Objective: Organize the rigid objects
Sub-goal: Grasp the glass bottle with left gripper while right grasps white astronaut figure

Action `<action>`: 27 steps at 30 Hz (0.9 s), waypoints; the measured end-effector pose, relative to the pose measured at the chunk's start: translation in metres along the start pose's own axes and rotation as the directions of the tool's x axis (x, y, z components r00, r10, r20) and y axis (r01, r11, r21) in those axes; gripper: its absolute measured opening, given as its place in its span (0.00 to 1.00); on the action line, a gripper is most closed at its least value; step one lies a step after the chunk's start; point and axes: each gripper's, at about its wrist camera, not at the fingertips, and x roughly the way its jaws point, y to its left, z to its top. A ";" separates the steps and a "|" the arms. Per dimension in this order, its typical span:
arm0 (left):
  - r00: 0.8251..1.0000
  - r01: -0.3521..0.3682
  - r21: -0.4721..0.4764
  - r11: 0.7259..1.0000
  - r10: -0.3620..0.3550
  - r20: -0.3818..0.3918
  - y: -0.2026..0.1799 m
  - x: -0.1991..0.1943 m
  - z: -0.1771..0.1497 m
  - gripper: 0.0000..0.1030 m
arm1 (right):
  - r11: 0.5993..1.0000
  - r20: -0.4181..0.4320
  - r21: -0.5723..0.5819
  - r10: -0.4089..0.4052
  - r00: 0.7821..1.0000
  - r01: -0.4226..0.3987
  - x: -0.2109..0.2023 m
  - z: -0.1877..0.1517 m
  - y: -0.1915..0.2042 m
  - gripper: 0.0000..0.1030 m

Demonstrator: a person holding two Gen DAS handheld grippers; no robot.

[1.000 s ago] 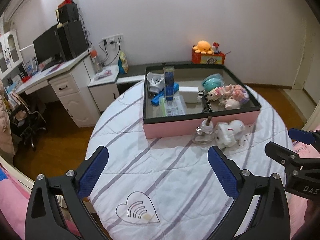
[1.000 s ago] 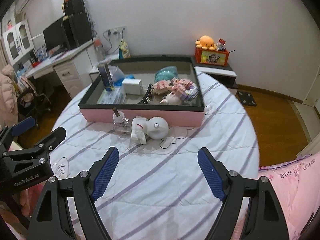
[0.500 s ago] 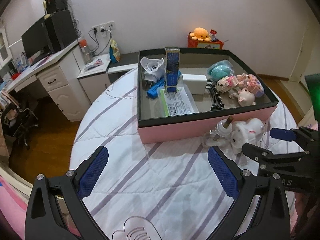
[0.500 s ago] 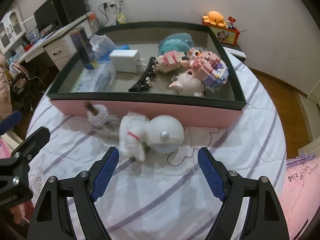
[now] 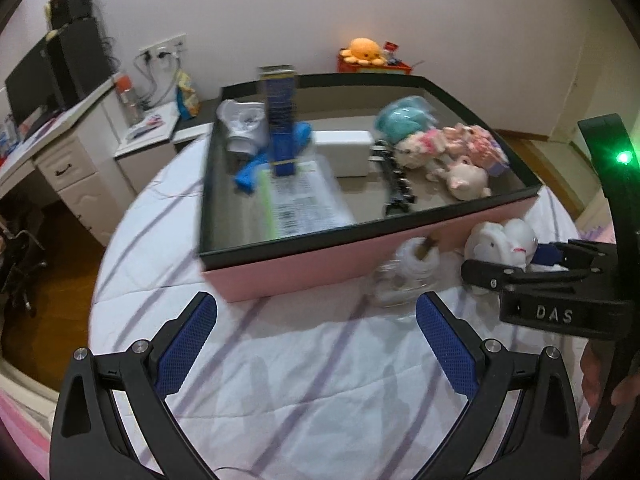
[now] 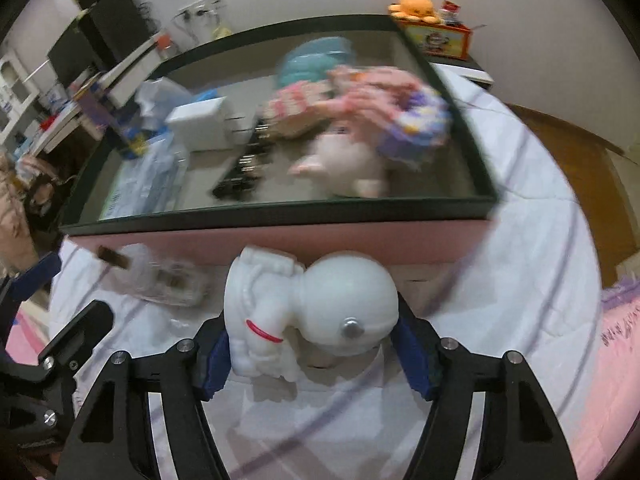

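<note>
The round worktop (image 5: 328,380), covered in a white cloth with purple stripes, carries a wide pink-sided box with a dark rim (image 5: 360,236) that already holds most of the rigid things: a tall blue carton (image 5: 282,120), a white adapter block (image 5: 342,152), a teal round piece (image 5: 404,118), block-built pink toys (image 5: 460,140), a small pig figure (image 5: 466,178) and a black chain-like strip (image 5: 394,190). Judging by this, the sorting is well along, and two things are left on the cloth just in front of the box wall: a white astronaut figure (image 6: 308,312) lying on its side and, just beside it, a clear glass bottle with a stopper (image 6: 160,276), blurred. The right gripper (image 6: 310,348) is low over the cloth, aimed at the box, its jaws apart and straddling the astronaut; whether the blue pads (image 6: 214,360) already press it cannot be told. The left gripper (image 5: 316,344) hovers above bare cloth nearer the worktop's edge, jaws wide apart and holding nothing, pointed toward the box.
</note>
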 end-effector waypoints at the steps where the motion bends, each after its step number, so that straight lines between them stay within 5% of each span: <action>1: 1.000 0.008 0.006 1.000 -0.008 -0.004 -0.004 0.002 0.001 0.98 | 1.000 0.004 0.005 -0.021 1.000 0.021 -0.001 -0.001 -0.005 0.68; 11: 0.997 -0.040 0.011 0.999 0.040 -0.071 -0.037 0.047 0.007 0.97 | 1.000 0.006 -0.003 -0.026 1.000 0.026 -0.001 -0.001 -0.023 0.68; 14: 0.996 -0.046 -0.050 0.998 0.042 -0.084 -0.031 0.056 0.002 0.79 | 1.000 0.002 -0.004 -0.012 1.000 0.012 -0.002 0.002 -0.031 0.68; 17: 0.995 -0.062 -0.088 0.994 0.054 -0.085 -0.019 0.046 0.004 0.43 | 0.999 0.008 -0.022 -0.028 1.000 0.028 -0.001 0.002 -0.026 0.68; 19: 0.996 -0.019 -0.113 0.993 0.009 -0.085 -0.011 0.043 0.004 0.43 | 0.999 0.008 -0.025 -0.032 0.999 0.032 0.000 0.001 -0.023 0.68; 27: 0.996 -0.039 -0.084 0.996 0.031 -0.086 -0.016 0.043 0.001 0.43 | 0.999 0.011 -0.023 -0.044 0.999 0.044 -0.001 0.001 -0.020 0.68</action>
